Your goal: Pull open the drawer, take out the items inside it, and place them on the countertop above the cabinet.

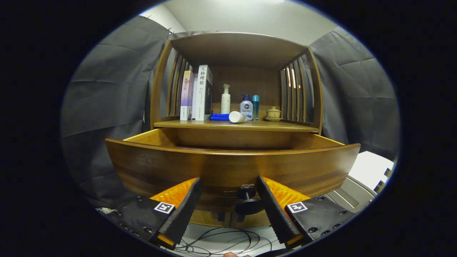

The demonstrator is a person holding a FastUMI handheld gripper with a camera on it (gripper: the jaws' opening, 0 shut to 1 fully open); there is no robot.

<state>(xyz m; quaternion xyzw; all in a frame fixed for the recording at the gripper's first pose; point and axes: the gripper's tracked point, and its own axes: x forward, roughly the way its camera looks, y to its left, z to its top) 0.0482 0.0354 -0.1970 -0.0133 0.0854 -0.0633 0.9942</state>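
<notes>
The wooden drawer (pixel 228 164) stands pulled out toward me, its front panel just ahead of my fingers; its inside is hidden behind the front panel. The dark round knob (pixel 247 200) sits between my fingers, close to the right one. My gripper (pixel 227 185) is open, its black-padded fingers (pixel 185 207) spread wide and touching nothing. On the countertop (pixel 285 125) above the drawer lie a white tube (pixel 238 117) on its side and a folded blue cloth (pixel 219 116).
On the countertop stand two books (pixel 198 93), a white pump bottle (pixel 225 100), a small blue-capped bottle (pixel 246 106), a teal bottle (pixel 255 105) and a lidded cup (pixel 274 113). Black cables (pixel 228 241) lie on the floor below the drawer. A white surface (pixel 371 167) is at the right.
</notes>
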